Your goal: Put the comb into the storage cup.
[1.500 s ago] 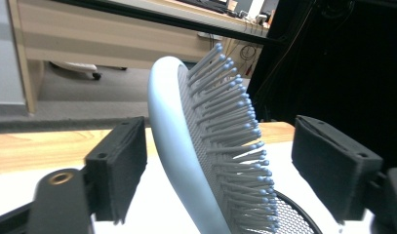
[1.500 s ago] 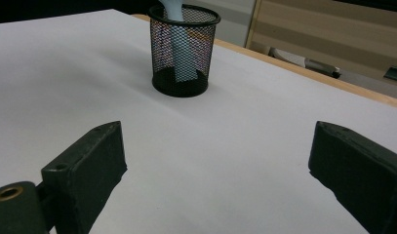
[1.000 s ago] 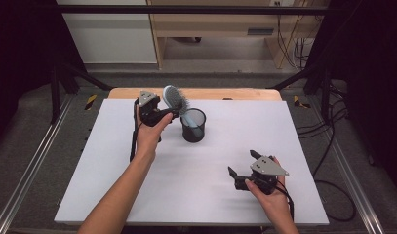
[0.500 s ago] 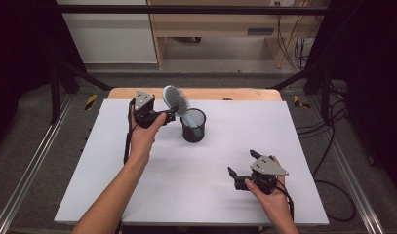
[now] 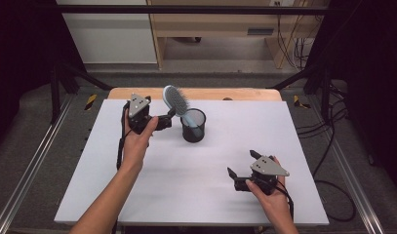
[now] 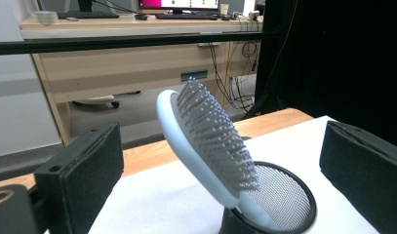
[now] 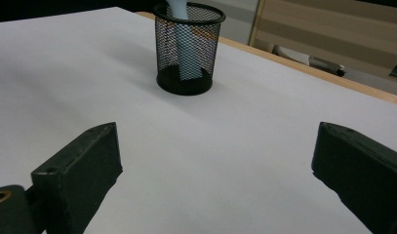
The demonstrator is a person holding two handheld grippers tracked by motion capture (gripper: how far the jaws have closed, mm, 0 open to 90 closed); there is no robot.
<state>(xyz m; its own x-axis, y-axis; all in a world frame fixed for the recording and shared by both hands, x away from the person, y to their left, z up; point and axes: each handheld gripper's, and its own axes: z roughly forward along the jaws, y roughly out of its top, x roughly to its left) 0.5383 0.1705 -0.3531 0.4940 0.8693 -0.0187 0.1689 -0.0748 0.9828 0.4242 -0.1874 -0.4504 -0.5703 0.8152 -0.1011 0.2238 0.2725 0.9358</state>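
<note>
Leaning hairbrush [image 5: 175, 100] sits just beyond the open left hand-held gripper [image 5: 168, 118]

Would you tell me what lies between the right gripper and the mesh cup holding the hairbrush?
Nothing: the right gripper view shows bare white table from the right gripper to the mesh cup.

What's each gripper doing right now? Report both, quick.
Left gripper: open, jaws just opening, holding nothing; the brush stands in the cup.
Right gripper: open, holding nothing, low over the table.
</note>
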